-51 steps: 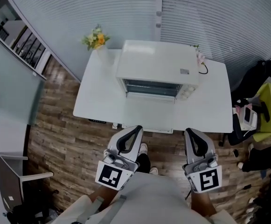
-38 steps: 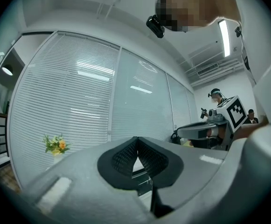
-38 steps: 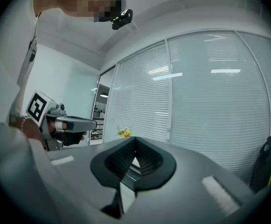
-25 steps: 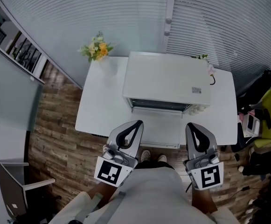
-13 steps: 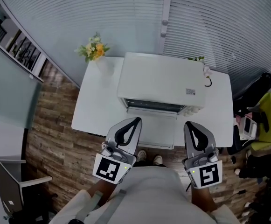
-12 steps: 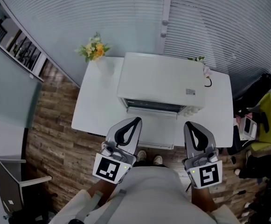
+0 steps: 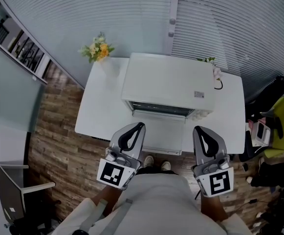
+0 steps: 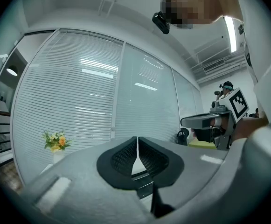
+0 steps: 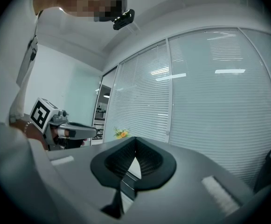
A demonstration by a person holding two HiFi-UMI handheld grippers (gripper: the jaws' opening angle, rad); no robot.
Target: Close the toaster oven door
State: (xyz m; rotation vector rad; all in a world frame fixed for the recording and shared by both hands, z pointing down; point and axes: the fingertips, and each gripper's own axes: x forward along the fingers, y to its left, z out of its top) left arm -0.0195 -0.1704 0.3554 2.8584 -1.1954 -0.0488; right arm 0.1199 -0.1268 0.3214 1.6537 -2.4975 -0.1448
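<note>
I am watching a white box-shaped toaster oven [image 7: 168, 82] sitting on a white rectangular table [image 7: 100, 111], toward the table's back and slightly right of centre. Its glass-fronted drop-down door [image 7: 159, 133] appears to be lying open, folded flat toward the person with the dark cavity showing above it, though the steep angle is making that hard to judge. A small bunch of yellow and white flowers [image 7: 97, 49] is standing at the table's far-left corner, beside the oven and apart from it. Pale slatted blinds [image 7: 83, 13] are covering the glass wall behind, and brown wood-plank flooring [image 7: 58, 131] is showing to the left of the table.

The grey left gripper [image 7: 141, 126] is pointing level at the oven, with its tips overlapping the door's near-left corner in the head view. I am not seeing any contact. Its jaws have just been easing apart, yet the tips are sitting all but together with only a hairline slit between them, and nothing is lying in that slit.

The grey right gripper [image 7: 198, 129] is hovering alongside, also level, just right of the door's near edge. Its jaws are meeting at the tips and holding nothing. The two grippers are staying well apart from each other, close to the person's body.
</note>
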